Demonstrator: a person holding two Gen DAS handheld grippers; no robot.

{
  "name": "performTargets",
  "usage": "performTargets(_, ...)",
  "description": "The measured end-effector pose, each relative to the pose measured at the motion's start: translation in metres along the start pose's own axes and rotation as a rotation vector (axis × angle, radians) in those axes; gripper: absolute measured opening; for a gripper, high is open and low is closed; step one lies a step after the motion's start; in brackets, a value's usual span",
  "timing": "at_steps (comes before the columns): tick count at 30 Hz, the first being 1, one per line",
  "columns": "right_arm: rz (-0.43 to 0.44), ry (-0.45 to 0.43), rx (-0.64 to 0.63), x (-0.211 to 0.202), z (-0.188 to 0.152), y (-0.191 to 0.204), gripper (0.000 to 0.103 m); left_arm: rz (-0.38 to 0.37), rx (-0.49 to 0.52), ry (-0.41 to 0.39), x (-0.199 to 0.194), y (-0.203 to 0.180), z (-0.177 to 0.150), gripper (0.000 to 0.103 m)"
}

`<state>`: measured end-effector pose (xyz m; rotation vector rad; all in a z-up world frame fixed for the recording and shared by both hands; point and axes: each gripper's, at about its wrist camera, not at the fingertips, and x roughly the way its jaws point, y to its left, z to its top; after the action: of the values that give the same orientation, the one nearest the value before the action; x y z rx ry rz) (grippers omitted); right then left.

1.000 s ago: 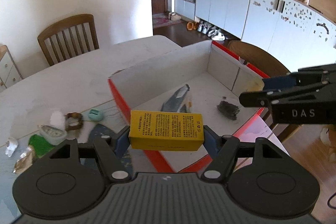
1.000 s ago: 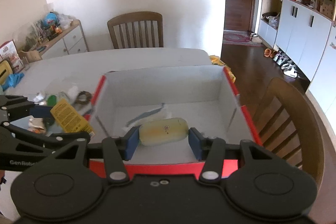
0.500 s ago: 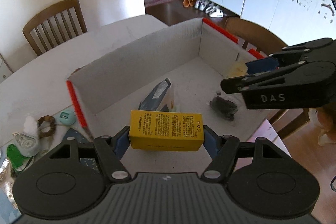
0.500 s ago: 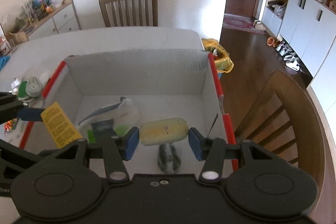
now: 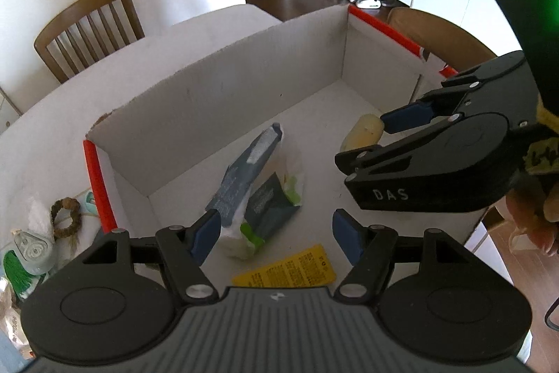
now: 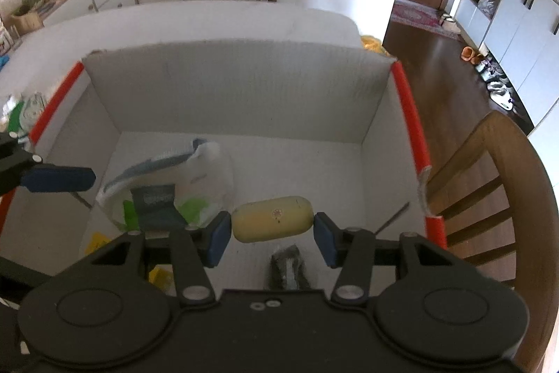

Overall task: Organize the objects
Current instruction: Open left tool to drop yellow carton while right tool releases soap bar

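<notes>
Left wrist view: yellow box [image 5: 284, 270] half hidden below spread left claw [image 5: 276, 235]; right claw [image 6: 272, 235] pinching yellow capsule [image 6: 272, 223].

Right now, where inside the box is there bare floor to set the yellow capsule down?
Free: the box floor along the far wall and in the far right corner. Crowded: the left middle, where the bags lie; the near left, with the yellow carton; and just under the capsule, with a dark item.
</notes>
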<state>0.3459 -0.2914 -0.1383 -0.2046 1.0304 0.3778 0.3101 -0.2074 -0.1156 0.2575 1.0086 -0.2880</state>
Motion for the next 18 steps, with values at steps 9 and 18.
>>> performTargets(9,0.006,0.008,-0.004,0.000,-0.005,0.003,0.058,0.007,-0.027,0.023,0.006,0.005,-0.006,0.070)
performTargets(18,0.023,-0.054,0.008,-0.029,-0.003,-0.002,0.058,-0.004,-0.063,-0.020,-0.009,0.010,-0.008,0.070)
